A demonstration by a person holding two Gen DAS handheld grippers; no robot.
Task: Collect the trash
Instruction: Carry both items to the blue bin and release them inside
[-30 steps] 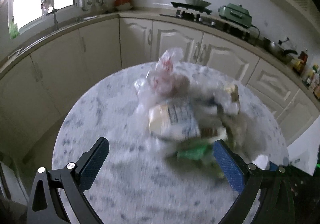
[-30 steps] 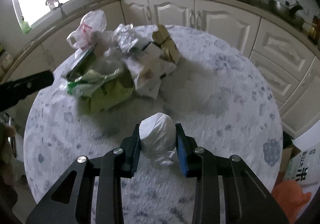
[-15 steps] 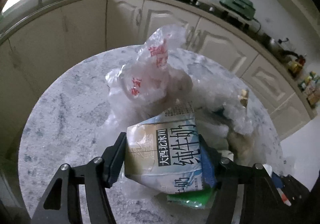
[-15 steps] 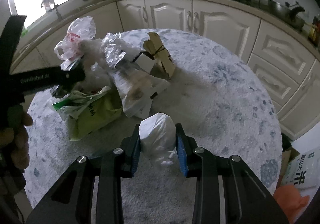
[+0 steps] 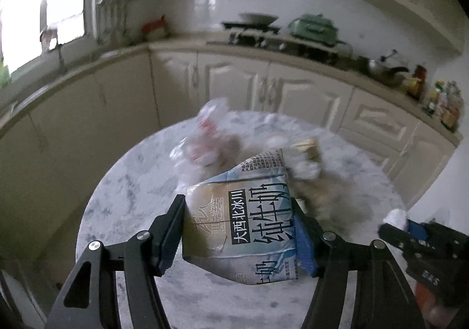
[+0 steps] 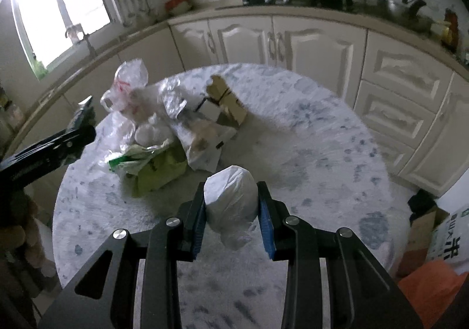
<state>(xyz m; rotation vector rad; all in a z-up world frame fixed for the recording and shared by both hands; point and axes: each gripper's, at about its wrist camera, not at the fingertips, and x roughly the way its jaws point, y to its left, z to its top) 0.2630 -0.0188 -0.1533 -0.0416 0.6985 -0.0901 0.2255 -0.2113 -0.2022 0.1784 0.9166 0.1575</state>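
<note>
From left to right: my left gripper [image 5: 239,229] is clamped on a flattened milk carton [image 5: 243,223], both pads pressed against its sides, so the carton hangs clear of the round marble-patterned table [image 6: 322,135]; I judge this the lift-off step, 1 item taken from the heap. Its jaws have just been closing, with the carton between them. Behind the carton lies the rest of the trash pile [image 6: 164,129]: a white plastic bag with red print [image 6: 129,79], crumpled clear film, a green wrapper [image 6: 158,167] and a brown cardboard piece [image 6: 228,100], all bunched together on the table's left half, presumably so that either hand can reach them. Further right, my right gripper [image 6: 231,211] pinches a crumpled white paper ball [image 6: 230,203] between its blue pads, held above the bare tabletop. With 2 grippers loaded, I judge the next need is a bin; none is clearly visible.
</note>
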